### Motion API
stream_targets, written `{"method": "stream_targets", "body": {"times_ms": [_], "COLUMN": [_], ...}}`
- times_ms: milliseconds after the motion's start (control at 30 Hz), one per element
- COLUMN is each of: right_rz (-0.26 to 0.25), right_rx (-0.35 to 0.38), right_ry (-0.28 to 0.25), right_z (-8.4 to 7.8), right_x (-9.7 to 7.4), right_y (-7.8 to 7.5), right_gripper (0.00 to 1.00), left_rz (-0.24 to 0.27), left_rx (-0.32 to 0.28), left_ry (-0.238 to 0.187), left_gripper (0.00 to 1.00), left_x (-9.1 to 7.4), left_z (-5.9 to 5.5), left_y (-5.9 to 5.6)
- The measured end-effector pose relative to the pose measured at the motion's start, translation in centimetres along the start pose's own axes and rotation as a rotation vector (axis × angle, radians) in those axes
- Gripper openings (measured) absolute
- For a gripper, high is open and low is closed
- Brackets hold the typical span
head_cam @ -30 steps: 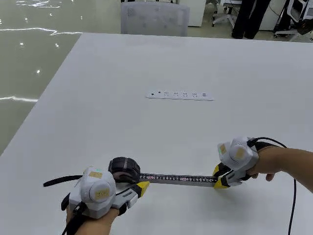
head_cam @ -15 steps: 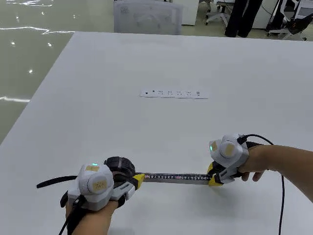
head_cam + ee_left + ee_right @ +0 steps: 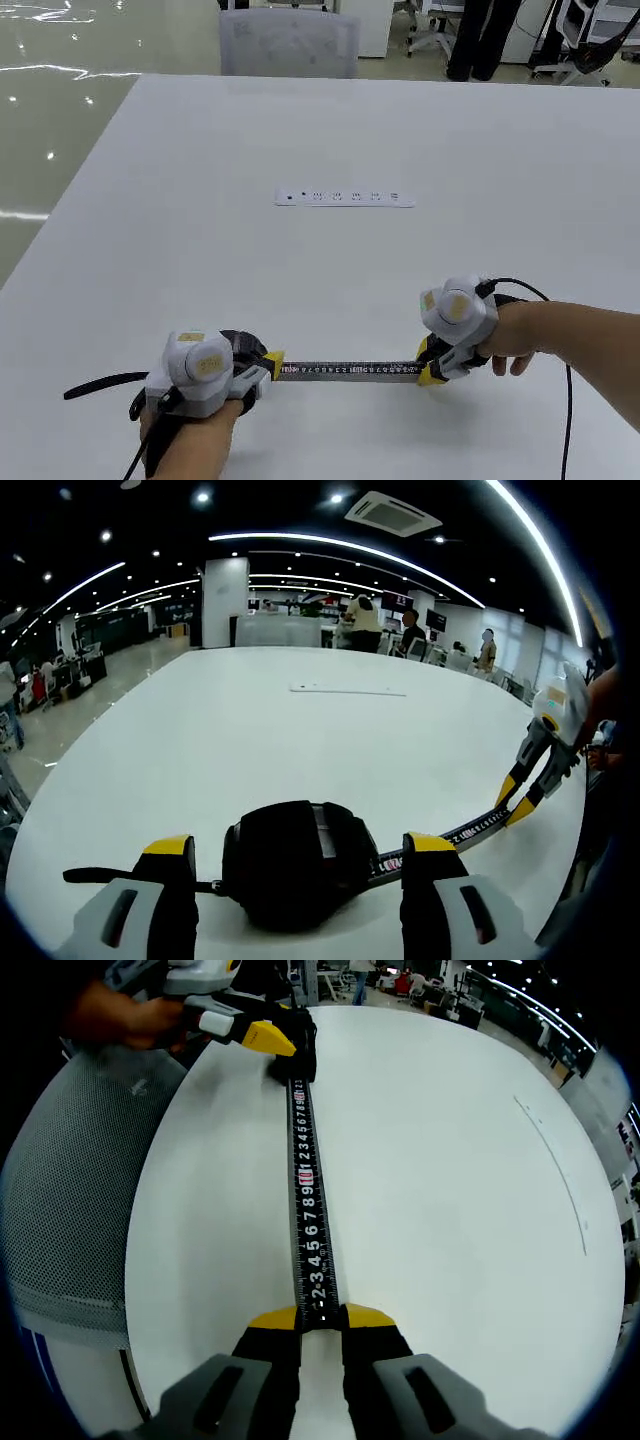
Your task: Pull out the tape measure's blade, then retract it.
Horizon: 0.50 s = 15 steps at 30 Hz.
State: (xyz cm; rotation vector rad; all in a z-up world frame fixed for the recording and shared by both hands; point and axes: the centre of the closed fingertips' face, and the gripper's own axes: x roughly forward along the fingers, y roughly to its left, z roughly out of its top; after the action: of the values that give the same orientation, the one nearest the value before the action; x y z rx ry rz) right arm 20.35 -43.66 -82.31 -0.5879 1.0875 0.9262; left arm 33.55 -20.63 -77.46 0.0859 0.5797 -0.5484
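Flat blade (image 3: 305, 1190) shorter | left tongs (image 3: 300, 844) clamp rounded black case (image 3: 295, 885) | right tongs (image 3: 320, 1317) pinch blade

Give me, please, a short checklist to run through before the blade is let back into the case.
1. Right gripper shut on the blade tip: ok.
2. Left gripper jaws either side of the tape measure case: ok.
3. Left grip firm on the case: cannot tell.
4. Blade straight, no kink, between the grippers: ok.
5. Strap trailing away from the blade: ok.
6. Power strip well off the blade's line: ok.
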Motion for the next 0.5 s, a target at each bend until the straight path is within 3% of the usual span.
{"method": "stream_targets", "body": {"times_ms": [200, 267, 500], "right_rz": [-0.001, -0.002, -0.001], "right_rx": [0.002, 0.007, 0.007], "right_ry": [0.007, 0.006, 0.011], "right_z": [0.04, -0.05, -0.08], "right_x": [-0.08, 0.02, 0.07], "right_y": [0.12, -0.01, -0.06], "right_gripper": [0.13, 0.13, 0.13], "left_rz": [-0.006, -0.029, -0.007], "left_rx": [-0.006, -0.034, -0.027], "left_ry": [0.021, 0.042, 0.047], "left_gripper": [0.75, 0.72, 0.73], "left_x": [0.19, 0.3, 0.45], "left_z": [-0.31, -0.65, -0.62], "left_y": [-0.33, -1.01, -0.66]}}
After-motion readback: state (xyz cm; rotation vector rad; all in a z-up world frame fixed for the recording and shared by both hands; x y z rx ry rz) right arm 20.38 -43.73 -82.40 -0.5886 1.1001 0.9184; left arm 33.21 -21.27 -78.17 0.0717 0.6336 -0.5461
